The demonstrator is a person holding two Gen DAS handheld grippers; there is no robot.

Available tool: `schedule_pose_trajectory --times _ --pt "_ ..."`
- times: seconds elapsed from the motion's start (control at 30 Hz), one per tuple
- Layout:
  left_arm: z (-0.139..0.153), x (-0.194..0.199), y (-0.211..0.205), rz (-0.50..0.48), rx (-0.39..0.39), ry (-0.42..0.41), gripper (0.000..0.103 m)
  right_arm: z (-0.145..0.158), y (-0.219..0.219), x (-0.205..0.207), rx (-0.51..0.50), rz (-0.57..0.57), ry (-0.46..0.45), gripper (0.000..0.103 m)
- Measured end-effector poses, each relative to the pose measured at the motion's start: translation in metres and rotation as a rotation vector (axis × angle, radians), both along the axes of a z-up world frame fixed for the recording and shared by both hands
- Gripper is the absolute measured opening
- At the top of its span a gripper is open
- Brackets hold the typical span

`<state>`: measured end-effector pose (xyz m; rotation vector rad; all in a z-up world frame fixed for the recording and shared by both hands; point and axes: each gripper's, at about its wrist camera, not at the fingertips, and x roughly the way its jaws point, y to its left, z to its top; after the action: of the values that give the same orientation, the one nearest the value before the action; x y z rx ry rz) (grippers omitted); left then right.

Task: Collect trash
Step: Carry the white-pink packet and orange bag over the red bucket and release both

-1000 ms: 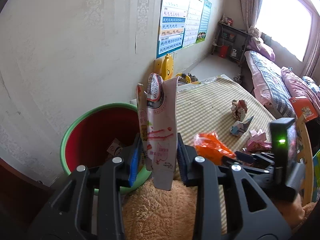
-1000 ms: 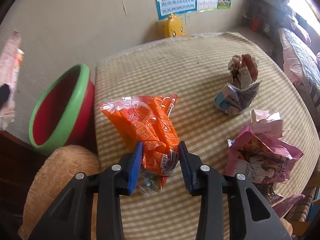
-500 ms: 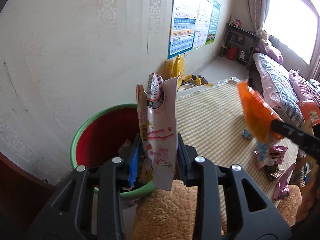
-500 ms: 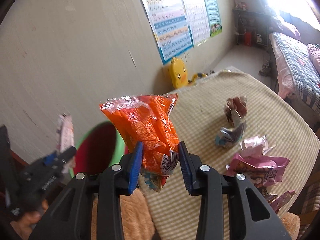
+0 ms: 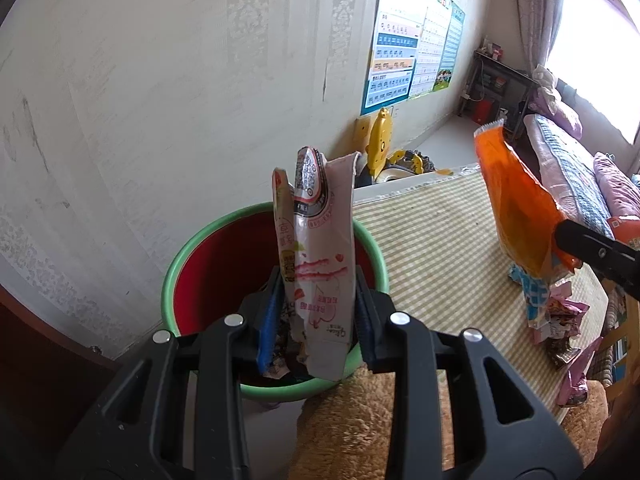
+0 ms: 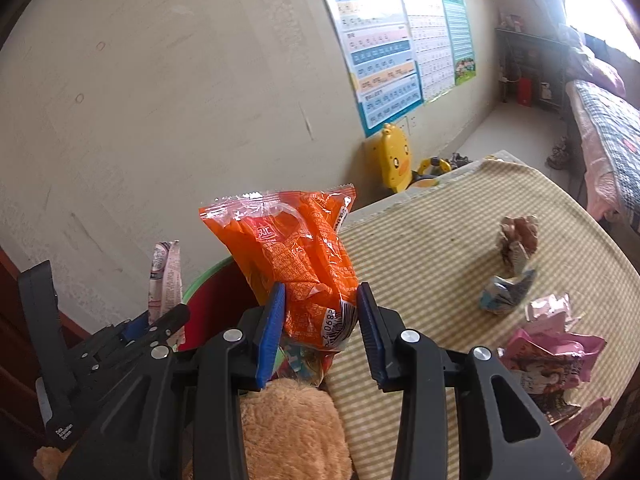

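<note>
Above red bin [image 5: 224, 264], wrapper [image 5: 320, 264] in left gripper [image 5: 318, 316]

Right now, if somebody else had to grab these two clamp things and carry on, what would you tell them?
Left gripper: shut on a pink-and-white wrapper, held upright over the red bin with the green rim.
Right gripper: shut on an orange snack bag, raised above the table's edge near the bin.
Done: some trash already lies in the bin.
Left: drop both pieces in, then fetch the crumpled paper, the blue-white wrapper and the pink wrappers from the checked tablecloth.
</note>
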<state>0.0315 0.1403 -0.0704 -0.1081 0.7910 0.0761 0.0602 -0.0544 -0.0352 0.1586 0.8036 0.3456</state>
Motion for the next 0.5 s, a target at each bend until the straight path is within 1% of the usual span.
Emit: schedule_pose_trajectory --times 0.23,0.5 --pt "-0.006 0.001 0.014 0.026 -0.006 0.014 0.031 -0.003 0.02 0.005 -0.006 0.036 0.004 0.035" --pt "-0.016 0.002 0.029 0.053 -0.017 0.044 0.031 -0.012 0.047 0.013 -0.004 0.094 0.042 0.035"
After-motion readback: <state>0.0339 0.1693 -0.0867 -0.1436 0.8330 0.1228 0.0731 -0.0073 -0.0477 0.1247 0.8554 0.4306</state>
